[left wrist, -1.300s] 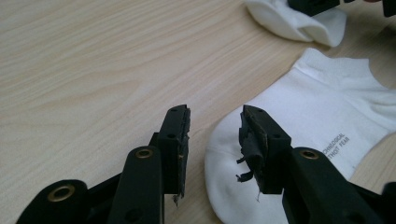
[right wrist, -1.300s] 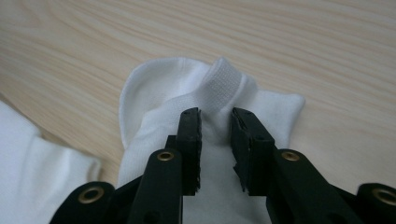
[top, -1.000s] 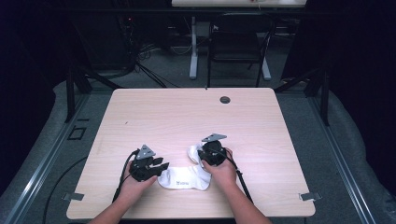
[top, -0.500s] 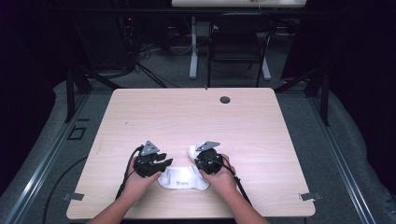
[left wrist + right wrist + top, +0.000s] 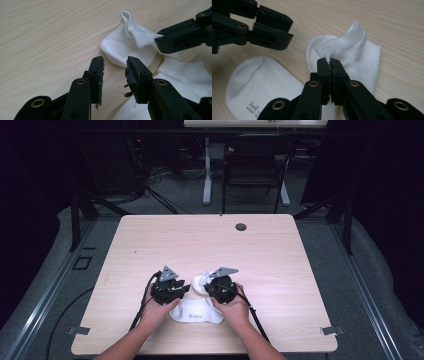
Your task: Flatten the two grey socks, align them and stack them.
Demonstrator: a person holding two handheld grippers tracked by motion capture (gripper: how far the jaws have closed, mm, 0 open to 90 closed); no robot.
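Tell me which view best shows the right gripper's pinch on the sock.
The right gripper view: the right gripper is shut on the sock near its ribbed cuff. The left gripper view shows that pinch side-on; the high view shows it small beside the hands.

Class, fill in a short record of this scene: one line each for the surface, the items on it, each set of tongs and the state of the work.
Surface: pale wooden table
Items: two white cotton ankle socks, one lying flat with a grey logo, one pinched up at its cuff
Right tongs: have just been closing, now shut on the cuffed sock's fabric
Left tongs: have just been closing, still apart with nothing between them, beside that sock
State of work: socks not yet paired
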